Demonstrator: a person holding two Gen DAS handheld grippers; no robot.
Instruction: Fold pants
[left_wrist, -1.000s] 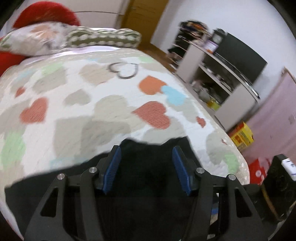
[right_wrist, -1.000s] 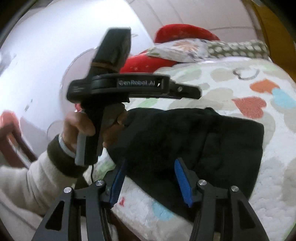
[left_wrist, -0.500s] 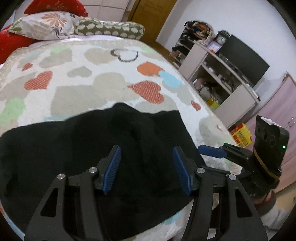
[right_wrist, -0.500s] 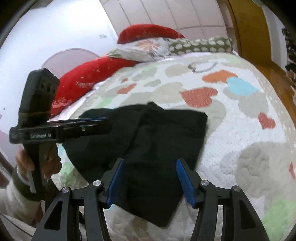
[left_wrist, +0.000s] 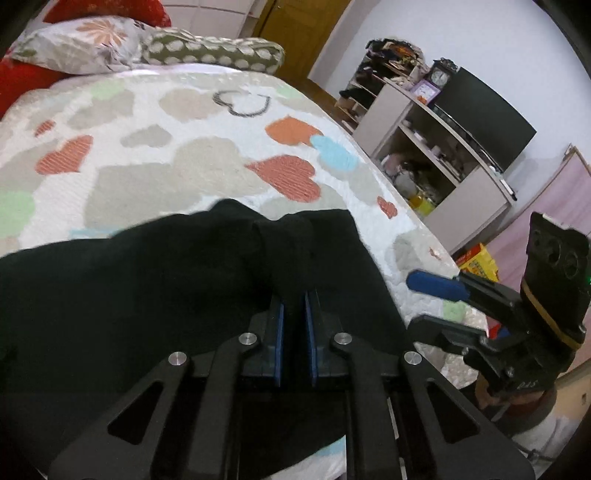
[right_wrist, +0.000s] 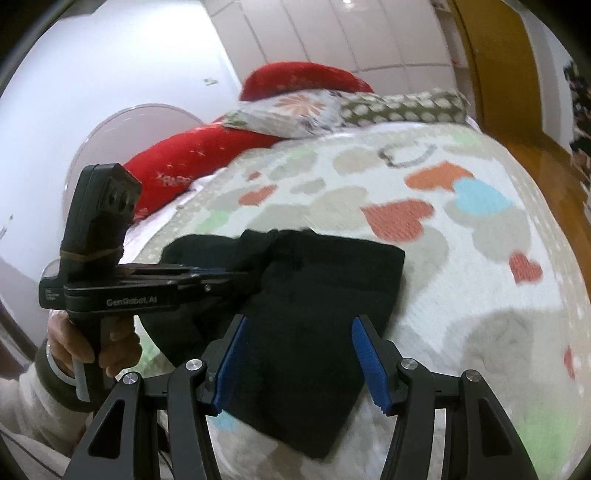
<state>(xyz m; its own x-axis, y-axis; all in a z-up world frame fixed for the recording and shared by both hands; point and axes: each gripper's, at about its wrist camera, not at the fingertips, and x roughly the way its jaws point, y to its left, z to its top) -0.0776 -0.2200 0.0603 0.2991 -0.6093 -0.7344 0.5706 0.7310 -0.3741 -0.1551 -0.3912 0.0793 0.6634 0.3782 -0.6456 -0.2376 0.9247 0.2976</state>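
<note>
Left claw (left_wrist: 293, 317) is pinched nearly closed on a ridge of the black pants (left_wrist: 147, 295), its blue pads almost together with dark cloth between them. Right claw (right_wrist: 301, 362) hangs wide apart over the near end of the same pants (right_wrist: 314, 314), nothing between its pads.

From the right wrist view the left claw (right_wrist: 236, 275) comes in from 9 o'clock and bites the cloth at the folded edge; a hand (right_wrist: 92, 343) grips its handle. From the left wrist view the right claw (left_wrist: 436, 288) sits at 3 o'clock, off the pants, over the bed edge.

Pants lie bunched on the near part of the bed (left_wrist: 166, 147), whose cover carries hearts in orange, blue, green and beige. Pillows (left_wrist: 110, 48) sit at 12 o'clock, a red cushion (right_wrist: 199, 166) at 10 o'clock in the right view. Past the bed at 2 o'clock stand a shelf unit (left_wrist: 424, 147) with a dark screen (left_wrist: 487, 122), and a wooden door (left_wrist: 295, 26) at 12.

Lower pants are cut off behind the left claw's frame; shelf contents are too small to tell.
</note>
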